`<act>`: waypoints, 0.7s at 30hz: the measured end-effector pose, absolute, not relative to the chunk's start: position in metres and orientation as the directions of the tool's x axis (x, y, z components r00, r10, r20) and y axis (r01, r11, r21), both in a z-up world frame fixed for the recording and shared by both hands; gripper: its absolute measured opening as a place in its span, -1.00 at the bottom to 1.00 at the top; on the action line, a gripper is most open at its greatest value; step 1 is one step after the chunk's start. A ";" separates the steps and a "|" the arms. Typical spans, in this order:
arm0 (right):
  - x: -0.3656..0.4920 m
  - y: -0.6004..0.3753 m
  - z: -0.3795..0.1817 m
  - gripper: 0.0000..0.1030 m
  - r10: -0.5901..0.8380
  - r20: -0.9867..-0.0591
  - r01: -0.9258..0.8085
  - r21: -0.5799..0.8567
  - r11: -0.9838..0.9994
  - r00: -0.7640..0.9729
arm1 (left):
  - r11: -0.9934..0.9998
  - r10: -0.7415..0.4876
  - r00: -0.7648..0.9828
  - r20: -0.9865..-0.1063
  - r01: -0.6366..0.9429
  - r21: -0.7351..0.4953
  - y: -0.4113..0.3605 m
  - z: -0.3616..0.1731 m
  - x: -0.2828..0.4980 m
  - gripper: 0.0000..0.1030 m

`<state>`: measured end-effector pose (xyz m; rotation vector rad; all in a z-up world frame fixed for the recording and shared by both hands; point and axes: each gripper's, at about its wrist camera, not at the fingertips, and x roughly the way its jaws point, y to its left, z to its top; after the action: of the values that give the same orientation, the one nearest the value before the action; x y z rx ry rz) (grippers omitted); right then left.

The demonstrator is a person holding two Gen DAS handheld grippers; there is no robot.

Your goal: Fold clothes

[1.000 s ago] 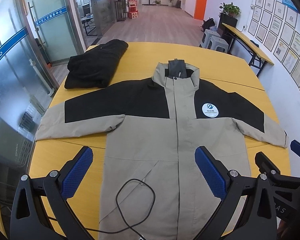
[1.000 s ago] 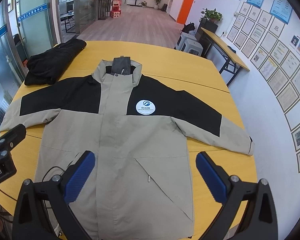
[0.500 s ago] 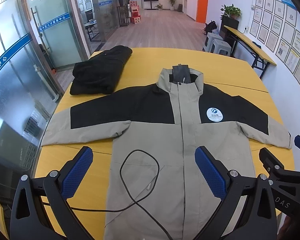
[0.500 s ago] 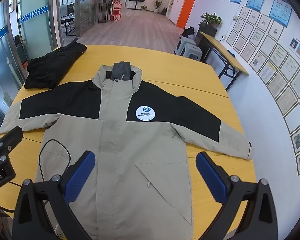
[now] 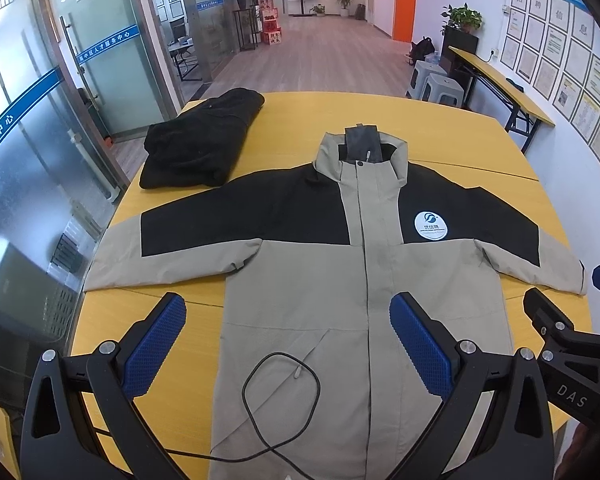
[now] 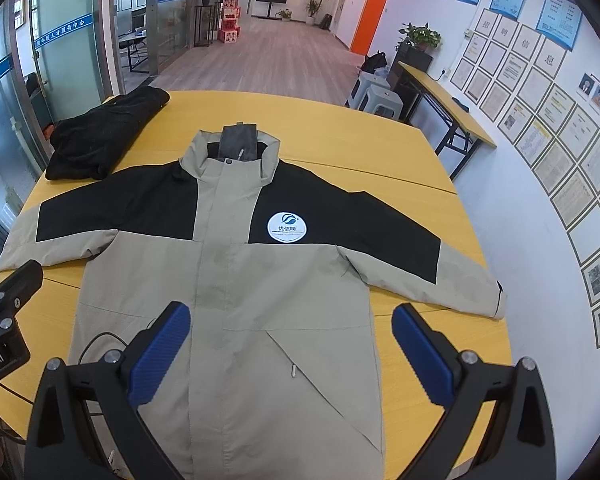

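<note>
A beige and black jacket (image 5: pixel 340 280) (image 6: pixel 240 280) lies flat, front up, on the yellow table (image 5: pixel 292 128), sleeves spread to both sides and collar at the far end. A round white logo (image 6: pixel 287 227) marks its chest. My left gripper (image 5: pixel 288 344) hangs open above the jacket's lower left part, holding nothing. My right gripper (image 6: pixel 292 354) is open too, above the lower right part near the hem. A thin black cable (image 5: pixel 280 392) loops over the lower front of the jacket.
A folded black garment (image 5: pixel 204 140) sits at the table's far left corner. Glass walls stand to the left. At the right are a narrow side table (image 6: pixel 440 92), stools and a wall of framed papers. The table edge runs close to both sleeve ends.
Both grippers have risen and pulled back a little, so the jacket sits lower and farther in view. The cable loop has shifted across the jacket's lower front. Both grippers stay open.
</note>
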<state>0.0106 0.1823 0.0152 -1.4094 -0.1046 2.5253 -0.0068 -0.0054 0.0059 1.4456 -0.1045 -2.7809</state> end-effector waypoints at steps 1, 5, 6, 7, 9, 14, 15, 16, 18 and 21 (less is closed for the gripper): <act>0.011 0.183 0.015 1.00 0.250 -0.828 -0.180 -0.182 -0.967 -0.502 | -0.998 -0.036 -0.575 -0.817 -0.027 0.062 -0.005 0.006 -0.007 1.00; 0.012 0.183 0.015 1.00 0.251 -0.828 -0.184 -0.182 -0.966 -0.502 | -0.998 -0.037 -0.577 -0.816 -0.028 0.065 -0.004 0.008 -0.008 1.00; 0.012 0.183 0.016 1.00 0.252 -0.827 -0.185 -0.182 -0.966 -0.502 | -0.997 -0.037 -0.579 -0.815 -0.029 0.066 -0.004 0.008 -0.008 1.00; 0.012 0.183 0.016 1.00 0.252 -0.827 -0.186 -0.181 -0.966 -0.502 | -0.997 -0.037 -0.580 -0.814 -0.031 0.068 -0.003 0.009 -0.008 1.00; 0.012 0.184 0.016 1.00 0.253 -0.828 -0.187 -0.181 -0.965 -0.501 | -0.997 -0.039 -0.581 -0.813 -0.032 0.070 -0.003 0.008 -0.007 1.00; 0.013 0.183 0.016 1.00 0.255 -0.825 -0.197 -0.178 -0.964 -0.504 | -0.997 -0.041 -0.579 -0.814 -0.034 0.074 -0.002 0.008 -0.005 1.00; 0.013 0.183 0.016 1.00 0.256 -0.825 -0.198 -0.178 -0.964 -0.504 | -0.997 -0.042 -0.578 -0.815 -0.034 0.075 -0.002 0.008 -0.005 1.00; 0.013 0.183 0.016 1.00 0.257 -0.825 -0.198 -0.179 -0.964 -0.504 | -0.997 -0.041 -0.578 -0.815 -0.035 0.075 -0.002 0.008 -0.005 1.00; 0.013 0.184 0.015 1.00 0.255 -0.827 -0.198 -0.177 -0.964 -0.501 | -0.997 -0.041 -0.578 -0.815 -0.036 0.075 -0.002 0.007 -0.005 1.00; 0.015 0.186 0.014 1.00 0.255 -0.828 -0.198 -0.178 -0.964 -0.499 | -0.997 -0.037 -0.576 -0.817 -0.039 0.073 0.000 0.006 -0.004 1.00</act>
<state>0.0147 0.1855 0.0138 -1.4035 -0.0866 2.5121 -0.0044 -0.0001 0.0060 1.4469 -0.1294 -2.7865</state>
